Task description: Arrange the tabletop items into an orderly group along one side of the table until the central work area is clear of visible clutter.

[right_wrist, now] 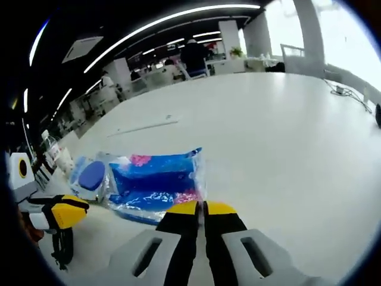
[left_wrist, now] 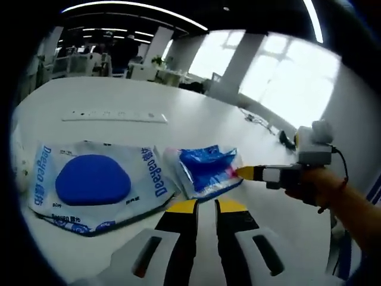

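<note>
A clear packet with blue contents (left_wrist: 205,168) (right_wrist: 155,182) lies on the white table (left_wrist: 178,125) (right_wrist: 268,155). My right gripper (right_wrist: 202,207) is shut on its near edge; in the left gripper view the right gripper (left_wrist: 245,173) comes in from the right, held by a hand, with its yellow tip on the packet's right end. Beside the packet lies a larger white pack with a blue oval (left_wrist: 92,179) (right_wrist: 89,176). My left gripper (left_wrist: 206,205) hovers just in front of both, jaws a narrow gap apart and holding nothing. The left gripper (right_wrist: 62,213) also appears left of the packs.
A long white power strip (left_wrist: 116,116) (right_wrist: 143,127) lies flush in the table farther back. Cables (left_wrist: 256,117) (right_wrist: 339,89) and a dark object (left_wrist: 286,140) sit near the window-side edge. Something white (left_wrist: 21,167) lies beyond the large pack. Desks and chairs stand behind.
</note>
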Available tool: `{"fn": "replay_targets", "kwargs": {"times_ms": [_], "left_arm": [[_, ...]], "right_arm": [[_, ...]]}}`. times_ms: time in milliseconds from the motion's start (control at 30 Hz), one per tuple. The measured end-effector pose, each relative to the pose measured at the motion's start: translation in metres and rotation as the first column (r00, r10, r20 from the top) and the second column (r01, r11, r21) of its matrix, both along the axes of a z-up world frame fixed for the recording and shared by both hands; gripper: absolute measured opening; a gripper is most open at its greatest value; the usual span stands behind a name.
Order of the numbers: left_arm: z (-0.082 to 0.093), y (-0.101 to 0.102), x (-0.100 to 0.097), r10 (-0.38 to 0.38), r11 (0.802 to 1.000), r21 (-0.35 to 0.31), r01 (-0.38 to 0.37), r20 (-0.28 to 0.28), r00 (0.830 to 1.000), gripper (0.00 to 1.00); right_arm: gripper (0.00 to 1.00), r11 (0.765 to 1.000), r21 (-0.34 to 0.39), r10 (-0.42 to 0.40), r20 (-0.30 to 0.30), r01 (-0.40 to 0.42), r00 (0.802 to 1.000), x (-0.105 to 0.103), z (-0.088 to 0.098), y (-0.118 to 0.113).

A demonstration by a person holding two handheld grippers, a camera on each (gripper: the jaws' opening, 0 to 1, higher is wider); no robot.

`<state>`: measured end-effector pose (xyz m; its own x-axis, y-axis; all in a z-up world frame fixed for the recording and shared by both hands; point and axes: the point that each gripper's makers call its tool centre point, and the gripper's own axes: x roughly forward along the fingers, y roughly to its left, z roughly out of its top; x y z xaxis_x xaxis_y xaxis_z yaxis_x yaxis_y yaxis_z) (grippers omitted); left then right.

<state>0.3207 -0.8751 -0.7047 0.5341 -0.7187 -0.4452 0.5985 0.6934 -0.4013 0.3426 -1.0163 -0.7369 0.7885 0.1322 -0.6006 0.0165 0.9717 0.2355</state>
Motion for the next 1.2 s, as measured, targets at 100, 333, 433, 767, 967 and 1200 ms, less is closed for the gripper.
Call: {"fn": "replay_targets", "kwargs": {"times_ms": [100,333,433,767,967,1200], "left_arm": [[0.003,0.004,-0.002,0.003,1.0,-0.014,-0.003,0.005,1.0,0.1],[0.007,0.014,-0.006,0.005,1.0,-0.01,-0.005,0.02,1.0,0.14],[0.011,0.02,-0.005,0.01,1.0,-0.004,-0.01,0.041,0.999,0.18],[0.021,0.041,0.005,0.071,0.997,0.02,-0.073,0.086,0.994,0.44],[0.026,0.058,0.004,0.108,0.993,0.03,-0.111,0.099,0.989,0.62],[0.035,0.091,0.005,0.174,0.984,0.033,-0.178,0.09,0.981,0.72]], "right_arm": [[0.01,1.0,0.013,-0.011,-0.008,0.011,1.0,-0.001,-0.001,0.001],[0.13,0.998,0.059,-0.035,-0.001,0.035,0.999,0.0,0.001,0.004],[0.23,0.999,0.01,-0.054,-0.003,0.054,0.999,-0.002,0.003,-0.002],[0.53,0.999,-0.006,-0.04,0.023,0.041,0.999,-0.008,0.02,0.005],[0.72,0.999,-0.032,0.039,0.029,-0.038,0.999,-0.017,0.033,0.025],[0.93,0.994,-0.066,0.082,-0.021,-0.083,0.996,-0.037,0.034,0.047]]}}
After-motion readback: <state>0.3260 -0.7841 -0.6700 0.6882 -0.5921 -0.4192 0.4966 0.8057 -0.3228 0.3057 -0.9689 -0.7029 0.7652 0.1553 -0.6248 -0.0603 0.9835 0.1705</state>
